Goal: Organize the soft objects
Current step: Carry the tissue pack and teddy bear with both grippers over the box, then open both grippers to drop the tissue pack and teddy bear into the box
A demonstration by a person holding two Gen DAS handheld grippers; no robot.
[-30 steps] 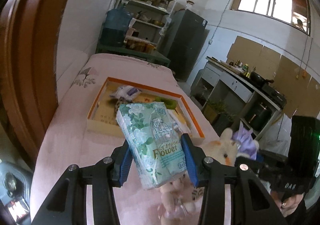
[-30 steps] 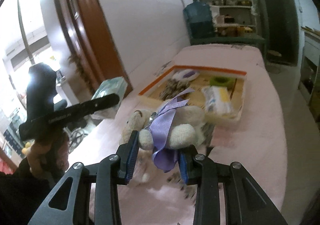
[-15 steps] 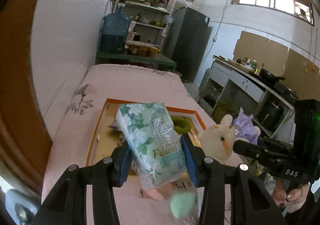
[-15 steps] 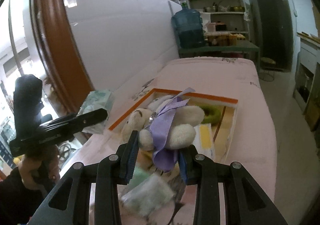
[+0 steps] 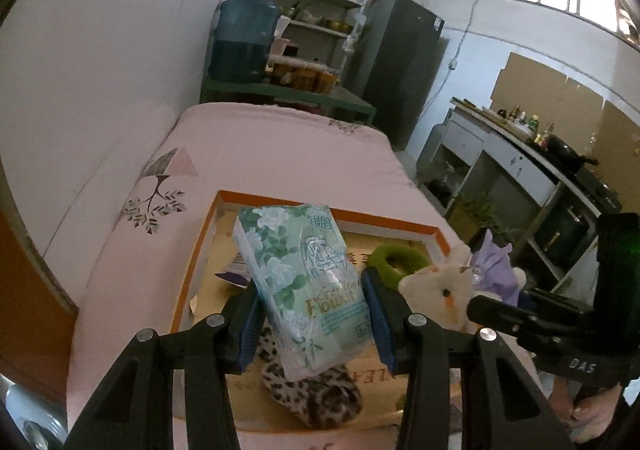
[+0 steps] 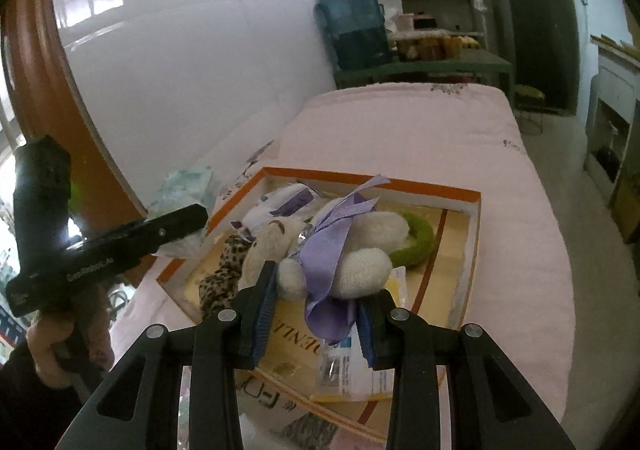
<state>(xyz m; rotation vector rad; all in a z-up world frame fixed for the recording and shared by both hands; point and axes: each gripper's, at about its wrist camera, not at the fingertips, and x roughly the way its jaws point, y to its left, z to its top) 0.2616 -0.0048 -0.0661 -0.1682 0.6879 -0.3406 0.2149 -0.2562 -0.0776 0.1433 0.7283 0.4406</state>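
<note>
My left gripper (image 5: 314,324) is shut on a green flowered tissue pack (image 5: 306,286) and holds it above the near-left part of an orange-rimmed box (image 5: 392,226). My right gripper (image 6: 316,316) is shut on a white plush toy with a purple ribbon (image 6: 344,254) and holds it over the same box (image 6: 420,187); the toy also shows at the right in the left wrist view (image 5: 444,292). In the box lie a leopard-print soft item (image 5: 316,390), a green ring (image 6: 418,236) and small packets (image 6: 352,366).
The box rests on a pink-covered table (image 5: 280,153) along a white wall. A blue water jug (image 5: 244,37), shelves and a dark fridge (image 5: 396,65) stand beyond the far end. A kitchen counter (image 5: 520,153) runs along the right.
Both grippers have moved forward with their loads, from in front of the box to above it. The box now looks closer and larger in both views.
</note>
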